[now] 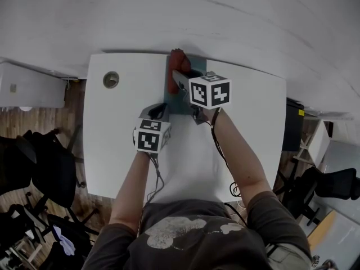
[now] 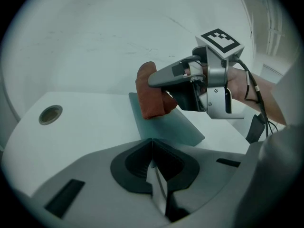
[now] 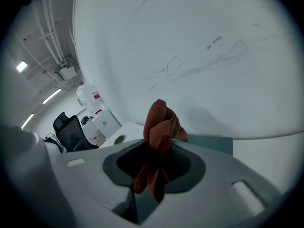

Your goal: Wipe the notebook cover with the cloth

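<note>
Your right gripper: pinching cloth at notebook's far end. Your left gripper: jaws pressed together, empty.

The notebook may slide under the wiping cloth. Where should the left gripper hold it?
Probably take the notebook by its bare near edge, coming in low from the person's side with the left gripper opened, its jaws being shut. It lies flat and thin on the table, and the right gripper holds the cloth over its far end.

head: overhead, looking down | left: low, toward right claw | right: low, toward wall | shared: cloth
</note>
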